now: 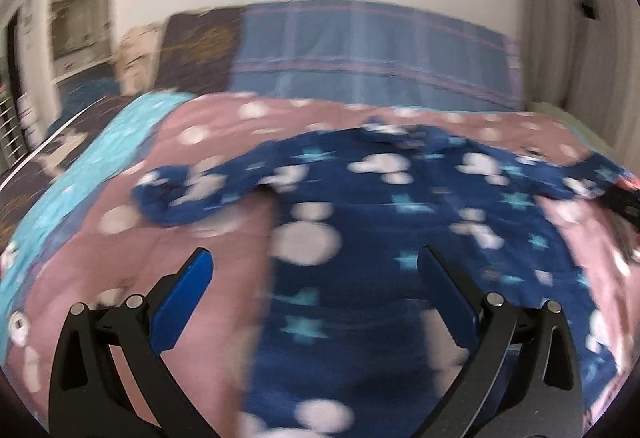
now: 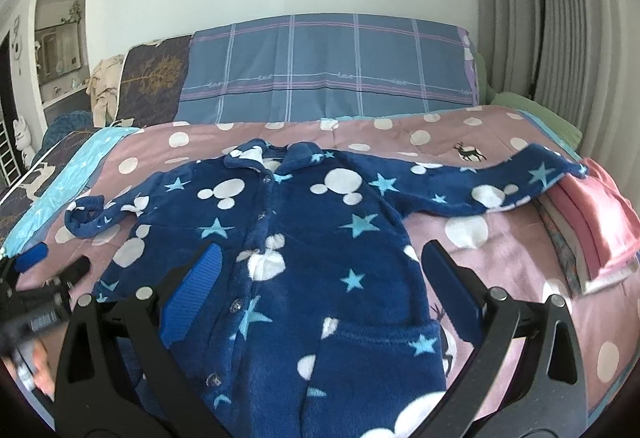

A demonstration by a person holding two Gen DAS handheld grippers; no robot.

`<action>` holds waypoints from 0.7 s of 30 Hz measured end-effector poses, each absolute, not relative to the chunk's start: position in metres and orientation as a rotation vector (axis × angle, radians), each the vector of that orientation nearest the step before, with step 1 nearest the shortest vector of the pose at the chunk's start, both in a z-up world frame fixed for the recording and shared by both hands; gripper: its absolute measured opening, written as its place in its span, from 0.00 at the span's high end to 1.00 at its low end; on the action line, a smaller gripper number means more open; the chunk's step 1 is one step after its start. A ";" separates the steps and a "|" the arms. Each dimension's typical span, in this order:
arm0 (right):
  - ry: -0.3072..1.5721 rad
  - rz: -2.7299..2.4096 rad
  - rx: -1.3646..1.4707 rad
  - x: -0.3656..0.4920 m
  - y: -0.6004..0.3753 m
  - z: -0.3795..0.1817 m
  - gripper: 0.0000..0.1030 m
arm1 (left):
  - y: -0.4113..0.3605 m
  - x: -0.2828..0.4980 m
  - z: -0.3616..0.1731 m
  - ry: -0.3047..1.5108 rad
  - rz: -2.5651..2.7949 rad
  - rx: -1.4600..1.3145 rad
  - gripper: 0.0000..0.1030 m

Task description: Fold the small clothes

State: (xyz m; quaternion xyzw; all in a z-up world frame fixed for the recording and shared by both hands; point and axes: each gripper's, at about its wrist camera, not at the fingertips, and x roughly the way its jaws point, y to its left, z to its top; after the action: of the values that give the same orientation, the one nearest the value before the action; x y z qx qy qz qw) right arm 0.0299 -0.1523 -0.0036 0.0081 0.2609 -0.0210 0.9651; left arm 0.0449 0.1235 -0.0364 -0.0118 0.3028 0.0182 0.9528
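A navy fleece baby jacket (image 2: 304,238) with white mouse heads and light blue stars lies spread flat, front up and buttoned, on a pink dotted quilt (image 2: 472,238). Its sleeves reach out to both sides. My right gripper (image 2: 320,262) hangs open above the jacket's lower front, nothing between its blue pads. The left wrist view is blurred; there my left gripper (image 1: 316,266) is also open over the left side of the jacket (image 1: 400,206), holding nothing. The left gripper's blue tip (image 2: 34,256) shows at the far left of the right wrist view.
A stack of folded pink clothes (image 2: 596,222) sits at the right, under the jacket's right cuff. Plaid blue pillows (image 2: 328,70) and a dark patterned one (image 2: 156,78) line the wall behind. A turquoise blanket edge (image 2: 72,178) runs along the left.
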 end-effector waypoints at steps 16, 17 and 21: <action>0.735 0.218 0.007 0.135 -0.081 -0.016 0.17 | 0.318 0.202 -0.104 0.910 0.385 -0.203 0.11; 0.731 0.221 -0.010 0.137 -0.076 -0.018 0.17 | 0.321 0.209 -0.108 0.915 0.403 -0.202 0.17; 0.764 0.230 -0.019 0.141 -0.074 -0.031 0.17 | 0.338 0.234 -0.119 0.928 0.442 -0.213 0.71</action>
State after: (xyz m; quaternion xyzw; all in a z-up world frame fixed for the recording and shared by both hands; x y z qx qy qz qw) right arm 0.1405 -0.0744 -0.0306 -0.0091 0.3720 0.1120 0.9214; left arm 0.2344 0.3376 -0.1187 -0.1015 0.4432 0.2108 0.8653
